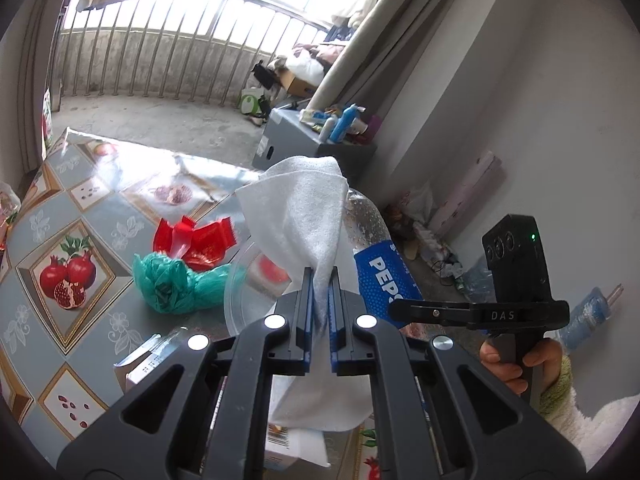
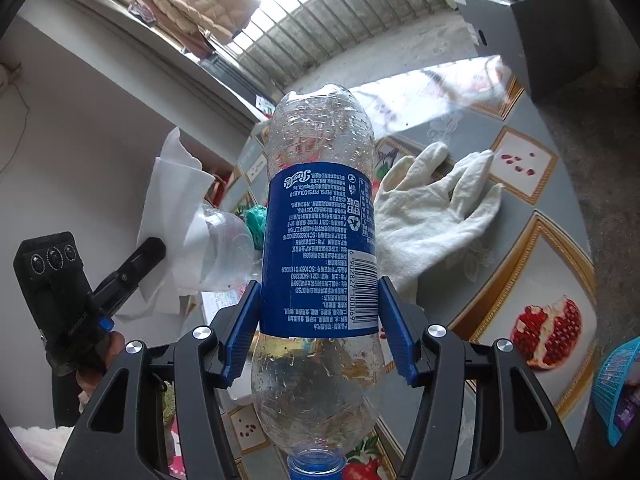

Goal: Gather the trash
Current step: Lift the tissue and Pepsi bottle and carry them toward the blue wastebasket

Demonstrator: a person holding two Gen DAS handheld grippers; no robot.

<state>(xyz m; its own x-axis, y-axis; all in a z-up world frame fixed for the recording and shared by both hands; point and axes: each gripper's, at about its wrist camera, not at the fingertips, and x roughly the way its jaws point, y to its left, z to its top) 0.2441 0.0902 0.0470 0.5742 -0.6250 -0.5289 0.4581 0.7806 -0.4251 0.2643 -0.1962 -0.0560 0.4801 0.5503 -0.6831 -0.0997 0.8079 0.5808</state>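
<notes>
Tissue [image 1: 296, 216] pinched, bottle [image 2: 320, 248] clamped

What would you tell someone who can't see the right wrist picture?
The right tongs grip an empty bottle by its blue label, neck toward the camera. Behind it a white glove lies on the table, with a white tissue at left.

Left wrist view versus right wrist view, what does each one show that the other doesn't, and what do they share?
Only the left wrist view shows the red wrapper on the table and the left tool pinching the white tissue. Only the right wrist view shows the white glove, the blue basket and the right tool gripping the Pepsi bottle. Both show the tissue, the bottle, the green bag and the pomegranate tablecloth.
</notes>
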